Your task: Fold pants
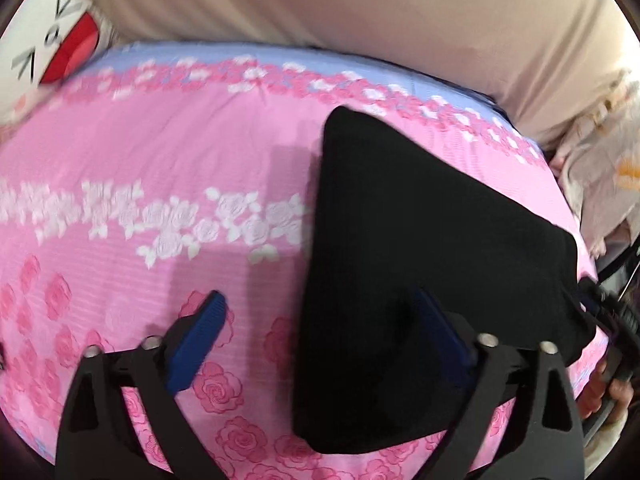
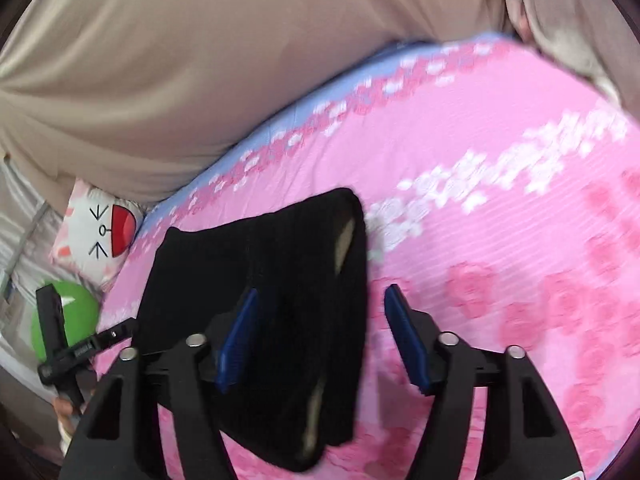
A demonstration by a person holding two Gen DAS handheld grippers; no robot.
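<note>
Lying as a compact black bundle on the pink bed (image 1: pixel 160 152), the pants (image 1: pixel 420 280) look folded, both left gripper (image 1: pixel 320 340) and right gripper (image 2: pixel 320 336) spread wide, gripping nothing.

Bed (image 1: pixel 168 152) w/ pink rose-print sheet (image 2: pixel 500 240); white flower band across mid, blue strip along far edge. Black pants (image 1: pixel 420 240), folded into a compact stack, lie flat on sheet nr the bed's edge. Cartoon-face pillow (image 2: pixel 100 236) at far corner, by the beige fabric (image 1: pixel 360 4) behind; can't tell if it rests on the bed.
</note>
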